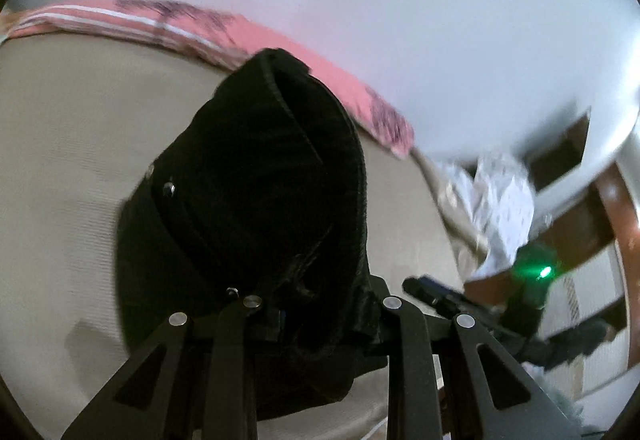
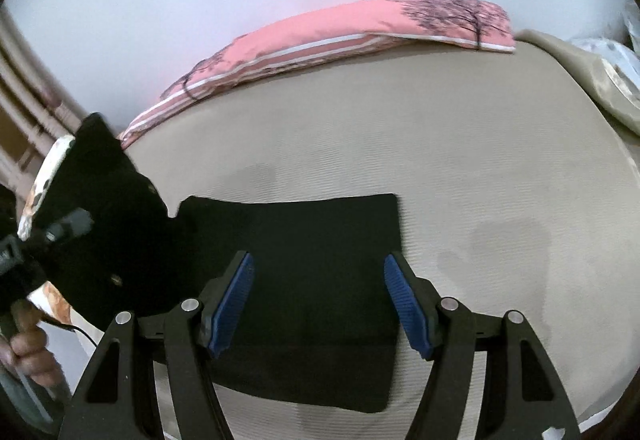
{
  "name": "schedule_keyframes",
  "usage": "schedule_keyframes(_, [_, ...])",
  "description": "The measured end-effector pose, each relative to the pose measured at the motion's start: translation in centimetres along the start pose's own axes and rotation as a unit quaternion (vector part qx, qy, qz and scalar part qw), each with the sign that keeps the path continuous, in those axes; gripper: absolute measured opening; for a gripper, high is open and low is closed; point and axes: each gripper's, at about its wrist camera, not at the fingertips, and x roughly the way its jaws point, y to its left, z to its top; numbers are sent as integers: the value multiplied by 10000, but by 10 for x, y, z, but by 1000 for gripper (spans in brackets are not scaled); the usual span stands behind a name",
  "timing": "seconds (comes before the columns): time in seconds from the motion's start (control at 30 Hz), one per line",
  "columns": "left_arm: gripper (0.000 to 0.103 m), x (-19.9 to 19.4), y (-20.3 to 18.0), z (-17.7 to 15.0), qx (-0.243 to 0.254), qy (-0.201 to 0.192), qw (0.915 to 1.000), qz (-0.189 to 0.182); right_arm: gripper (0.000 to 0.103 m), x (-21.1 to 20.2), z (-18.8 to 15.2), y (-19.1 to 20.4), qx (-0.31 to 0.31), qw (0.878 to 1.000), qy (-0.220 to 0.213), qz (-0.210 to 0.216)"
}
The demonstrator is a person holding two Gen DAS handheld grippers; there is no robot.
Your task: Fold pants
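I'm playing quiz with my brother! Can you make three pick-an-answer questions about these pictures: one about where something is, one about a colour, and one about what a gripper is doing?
1. Where is the pink pillow?
A. at the far edge of the bed, by the wall
B. on the pants
C. on the floor

2. What colour are the right gripper pads?
A. red
B. blue
C. yellow

3. What is the left gripper doing?
A. hanging open with nothing in it
B. holding a pillow
C. gripping the pants

Answers:
1 A: it lies along the far side of the bed.
2 B: both pads show blue.
3 C: black cloth is bunched between its fingers.
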Motion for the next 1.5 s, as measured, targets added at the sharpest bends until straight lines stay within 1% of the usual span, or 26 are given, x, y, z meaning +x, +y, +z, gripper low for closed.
schedule_keyframes(0.07, [24, 31, -16, -6, 230, 291, 9992, 149, 66, -2, -1, -13, 71, 10000, -29, 6])
schedule_keyframes(0.1, [24, 40, -20, -10, 299, 390, 9986, 188, 66, -2, 0, -18, 98, 9999, -31, -6])
schedule_keyframes(0.27, [24, 83, -34, -32, 724, 734, 9931, 555, 66, 0, -1, -41, 207, 9998, 39, 56])
schedule_keyframes(0.4, [28, 116, -36, -45, 1074, 1011, 9831, 1087, 66, 8, -1, -50, 201, 9994, 219, 164])
schedule_keyframes(0.47, [38, 121, -47, -53, 1388, 1029, 9763, 1302, 66, 13, 2, -54, 186, 9990, 310, 258])
schedule_keyframes(0.53, [65, 120, -59, -58, 1680, 1043, 9722, 1251, 66, 17, 4, -55, 168, 9986, 384, 331])
schedule_keyframes(0.57, [68, 116, -66, -59, 1825, 1020, 9713, 1135, 66, 19, 5, -56, 151, 9983, 402, 393])
schedule_keyframes(0.6, [70, 106, -74, -61, 2013, 929, 9701, 983, 66, 20, 7, -55, 138, 9979, 429, 468])
schedule_keyframes(0.63, [71, 104, -80, -64, 2123, 880, 9688, 923, 66, 22, 8, -55, 123, 9971, 476, 584])
schedule_keyframes(0.7, [73, 84, -82, -62, 2323, 737, 9660, 860, 66, 31, 12, -54, 126, 9930, 652, 980])
schedule_keyframes(0.77, [75, 66, -73, -56, 2233, 593, 9692, 848, 66, 45, 16, -50, 40, 9843, 954, 1484])
schedule_keyframes(0.83, [76, 49, -54, -47, 1934, 411, 9747, 1039, 66, 60, 18, -44, -123, 9768, 1206, 1765])
schedule_keyframes(0.87, [76, 37, -36, -41, 1677, 310, 9781, 1197, 67, 70, 19, -41, -206, 9695, 1394, 2007])
schedule_keyframes(0.9, [76, 32, -26, -38, 1520, 249, 9793, 1310, 66, 77, 20, -39, -256, 9656, 1521, 2094])
schedule_keyframes(0.93, [76, 28, -15, -35, 1355, 188, 9799, 1449, 66, 84, 21, -38, -301, 9642, 1590, 2099])
schedule_keyframes(1.0, [76, 13, 19, -29, 932, 84, 9796, 1781, 67, 96, 25, -36, -388, 9587, 1719, 2234])
schedule_keyframes(1.07, [76, 6, 41, -29, 670, 49, 9771, 2018, 67, 106, 30, -37, -442, 9584, 1774, 2194])
schedule_keyframes(1.1, [76, 3, 54, -29, 525, 47, 9753, 2144, 67, 111, 33, -37, -479, 9559, 1799, 2273])
schedule_keyframes(1.17, [76, 4, 73, -30, 285, 101, 9728, 2297, 64, 119, 37, -36, -475, 9533, 1803, 2374])
schedule_keyframes(1.23, [76, 11, 87, -34, 48, 181, 9720, 2344, 62, 127, 40, -33, -443, 9496, 1794, 2532])
schedule_keyframes(1.3, [76, 20, 92, -37, -3, 227, 9704, 2406, 57, 134, 42, -28, -444, 9479, 1757, 2621])
schedule_keyframes(1.37, [76, 27, 94, -40, 71, 280, 9687, 2466, 43, 138, 42, -26, -369, 9467, 1738, 2686])
schedule_keyframes(1.4, [76, 30, 94, -41, 120, 293, 9679, 2493, 39, 140, 42, -25, -294, 9470, 1756, 2674])
schedule_keyframes(1.43, [76, 33, 93, -41, 170, 299, 9672, 2516, 22, 139, 40, -24, -185, 9450, 1775, 2741])
schedule_keyframes(1.47, [76, 35, 93, -41, 198, 293, 9673, 2511, 14, 136, 38, -23, -44, 9426, 1742, 2849])
schedule_keyframes(1.5, [76, 36, 92, -40, 231, 285, 9675, 2504, 13, 127, 36, -20, 16, 9474, 1622, 2760])
